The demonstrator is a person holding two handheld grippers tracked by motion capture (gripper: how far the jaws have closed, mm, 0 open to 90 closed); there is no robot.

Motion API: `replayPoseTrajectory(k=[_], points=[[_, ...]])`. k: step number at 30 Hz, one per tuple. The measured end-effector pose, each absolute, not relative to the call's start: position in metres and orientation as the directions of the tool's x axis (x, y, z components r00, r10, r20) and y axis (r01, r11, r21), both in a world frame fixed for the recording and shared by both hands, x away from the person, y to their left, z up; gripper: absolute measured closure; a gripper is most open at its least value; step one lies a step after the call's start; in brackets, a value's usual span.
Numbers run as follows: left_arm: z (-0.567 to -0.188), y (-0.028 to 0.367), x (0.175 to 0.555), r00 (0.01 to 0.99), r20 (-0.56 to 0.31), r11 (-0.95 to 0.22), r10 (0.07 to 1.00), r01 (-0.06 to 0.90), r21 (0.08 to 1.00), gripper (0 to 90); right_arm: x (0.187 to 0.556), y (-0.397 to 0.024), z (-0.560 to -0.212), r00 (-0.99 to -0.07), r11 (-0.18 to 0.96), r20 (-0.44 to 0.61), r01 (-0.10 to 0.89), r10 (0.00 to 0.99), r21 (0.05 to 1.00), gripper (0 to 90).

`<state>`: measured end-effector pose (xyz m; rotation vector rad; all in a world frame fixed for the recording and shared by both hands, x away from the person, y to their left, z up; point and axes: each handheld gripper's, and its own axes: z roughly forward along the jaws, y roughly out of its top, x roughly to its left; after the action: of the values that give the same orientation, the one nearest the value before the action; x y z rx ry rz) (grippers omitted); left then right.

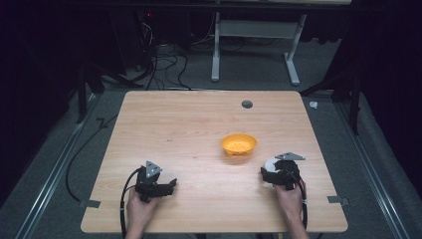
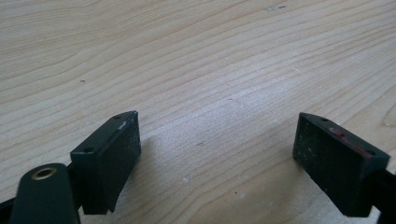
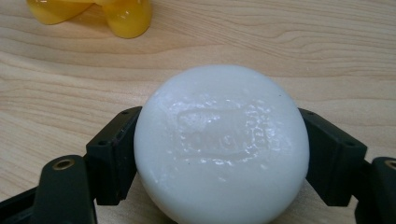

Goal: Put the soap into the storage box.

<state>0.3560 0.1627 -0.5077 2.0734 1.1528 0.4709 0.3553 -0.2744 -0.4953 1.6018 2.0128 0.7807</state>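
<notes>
1. The right gripper (image 3: 219, 154) clamps a white bar of soap (image 3: 222, 144) by its sides, low over the wooden table (image 1: 189, 129), probably ready to carry.
2. The left gripper (image 2: 217, 163) rests spread wide, holding nothing.
3. Just beyond the soap stands an orange bowl (image 1: 239, 144), apparently empty, likely its destination.

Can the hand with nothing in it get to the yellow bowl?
Probably yes. The left gripper is open with nothing between its fingers, and bare table lies between it and the yellow bowl. The white soap sits in the right gripper, off that path.
</notes>
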Motion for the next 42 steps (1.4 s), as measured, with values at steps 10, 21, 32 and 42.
replayPoseTrajectory(k=[10, 21, 32, 42], points=[[-0.508, 0.163, 0.356, 0.536, -0.023, -0.352, 0.844, 0.586, 0.73, 15.6, 0.352, -0.278, -0.489, -0.212, 0.14, 0.019, 0.708, 0.977, 0.692, 23.3], [-0.508, 0.163, 0.356, 0.536, -0.023, -0.352, 0.844, 0.586, 0.73, 15.6, 0.349, -0.273, -0.475, -0.249, 0.155, 0.029, 0.684, 0.968, 0.712, 23.3], [-0.508, 0.163, 0.356, 0.536, -0.023, -0.352, 0.844, 0.586, 0.73, 15.6, 0.347, -0.262, -0.461, -0.299, 0.175, 0.044, 0.665, 0.953, 0.726, 23.3], [-0.508, 0.163, 0.356, 0.536, -0.024, -0.352, 0.844, 0.586, 0.73, 15.6, 0.347, -0.253, -0.448, -0.324, 0.176, 0.056, 0.643, 0.944, 0.745, 23.4]])
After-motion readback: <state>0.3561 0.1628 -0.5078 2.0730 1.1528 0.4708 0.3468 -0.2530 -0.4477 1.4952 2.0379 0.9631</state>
